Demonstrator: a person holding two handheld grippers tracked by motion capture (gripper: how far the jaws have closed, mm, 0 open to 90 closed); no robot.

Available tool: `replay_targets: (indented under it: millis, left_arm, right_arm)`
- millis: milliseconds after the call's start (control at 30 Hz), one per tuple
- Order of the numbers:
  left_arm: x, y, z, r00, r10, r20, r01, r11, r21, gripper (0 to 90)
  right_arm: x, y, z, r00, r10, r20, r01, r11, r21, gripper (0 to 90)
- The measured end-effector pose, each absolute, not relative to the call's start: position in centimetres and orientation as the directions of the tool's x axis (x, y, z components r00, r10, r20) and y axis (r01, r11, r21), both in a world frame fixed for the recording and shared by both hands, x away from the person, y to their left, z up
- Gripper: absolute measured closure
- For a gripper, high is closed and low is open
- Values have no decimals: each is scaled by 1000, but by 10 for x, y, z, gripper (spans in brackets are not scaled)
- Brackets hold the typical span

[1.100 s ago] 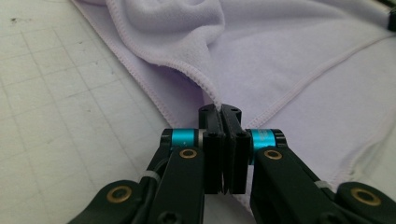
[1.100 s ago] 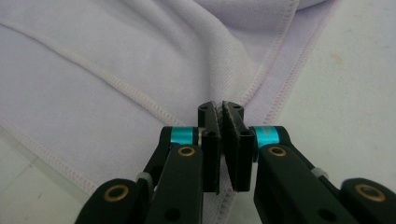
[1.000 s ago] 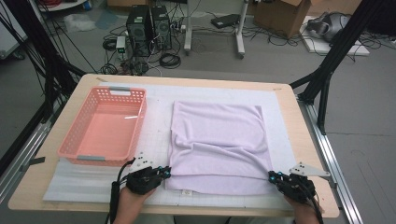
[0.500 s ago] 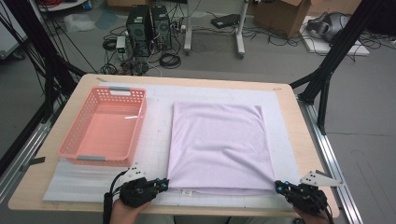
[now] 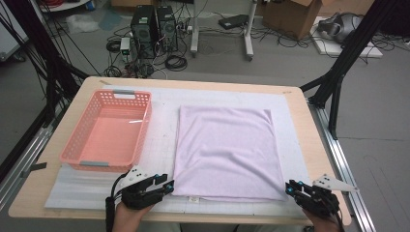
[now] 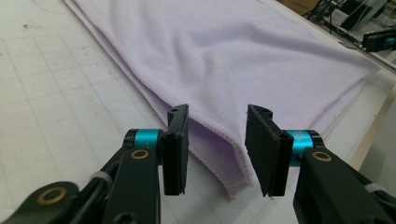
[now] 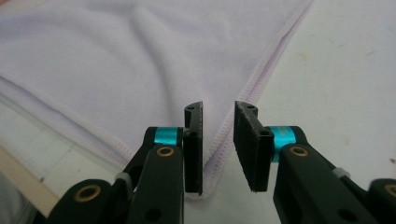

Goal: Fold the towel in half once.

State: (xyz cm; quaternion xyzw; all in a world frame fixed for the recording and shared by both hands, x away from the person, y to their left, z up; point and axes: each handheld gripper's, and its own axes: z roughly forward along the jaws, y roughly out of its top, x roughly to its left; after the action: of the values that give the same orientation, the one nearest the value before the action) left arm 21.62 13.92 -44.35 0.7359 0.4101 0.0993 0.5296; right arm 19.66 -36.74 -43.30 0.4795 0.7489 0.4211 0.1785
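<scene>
**Two corners let go, towel flat on the bench**

Both grippers have just been opening, and each near corner of the towel (image 5: pixel 227 153) now lies between parted fingers rather than pinched by them. In the left gripper view the left gripper (image 6: pixel 217 142) stands with a clear gap, the doubled hem of the towel (image 6: pixel 243 60) running through it and touching neither finger (image 6: pixel 175 149). In the right gripper view the right gripper (image 7: pixel 218 147) shows a narrower gap, the towel (image 7: pixel 116 60) corner sitting below and between the fingers (image 7: pixel 194 149), free of both as far as I can see.

A second ago the near edge was lifted and drawn toward the person, with deep creases across the cloth; half a second ago it was down and pulled smooth. Now the towel lies folded in a neat rectangle, just right of the basket (image 5: pixel 109 130), its near edge at the front of the bench (image 5: pixel 300 116). From above, the left gripper (image 5: pixel 164 186) sits at the corner nearest the basket and the right gripper (image 5: pixel 292 187) at the corner farthest from it.

I judge this fold finished and released. What remains is likely another fold, or moving the towel into the basket, which stands empty.
</scene>
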Motion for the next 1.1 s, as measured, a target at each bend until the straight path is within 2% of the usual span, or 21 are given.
replay_targets:
  millis: [133,200,233,300,333,367,567,633,733,800,900,1000,1100]
  left_arm:
    - [220,132,-448,643,707,-293,521,-125,844,601]
    - [222,126,-451,651,705,-283,532,-157,832,614]
    - [222,122,-453,653,707,-272,538,-181,823,629]
    - [222,117,-456,649,717,-254,555,-218,802,701]
    - [221,115,-457,651,721,-239,552,-233,801,789]
    - [220,115,-456,646,725,-239,555,-232,799,834]
    - [211,125,-450,649,709,-276,576,-220,788,861]
    - [208,128,-448,650,698,-301,586,-209,783,859]
    - [208,130,-447,657,695,-292,578,-215,787,834]
    - [210,132,-446,649,705,-287,567,-196,800,750]
    - [213,135,-444,648,705,-289,546,-165,821,620]
    - [218,136,-441,648,710,-276,518,-145,843,579]
    - [229,133,-437,646,716,-266,506,-141,851,584]
  right_arm:
    - [211,-355,-444,-469,875,116,598,219,771,733]
    - [213,-349,-449,-480,873,86,601,255,758,843]
    - [212,-349,-447,-486,870,84,604,264,752,857]
    - [210,-350,-443,-478,877,51,600,284,747,864]
    - [208,-352,-442,-470,881,52,601,276,750,865]
    - [207,-355,-442,-461,885,62,610,265,747,865]
    - [201,-360,-439,-454,889,54,629,277,727,866]
    - [201,-358,-439,-455,889,48,632,285,721,850]
    - [201,-359,-437,-450,891,54,624,271,733,769]
    - [201,-361,-435,-435,899,52,608,251,753,704]
    - [201,-364,-433,-423,903,69,592,218,776,686]
    - [203,-366,-434,-418,906,74,584,205,786,669]
    - [205,-365,-435,-426,902,73,583,211,784,666]
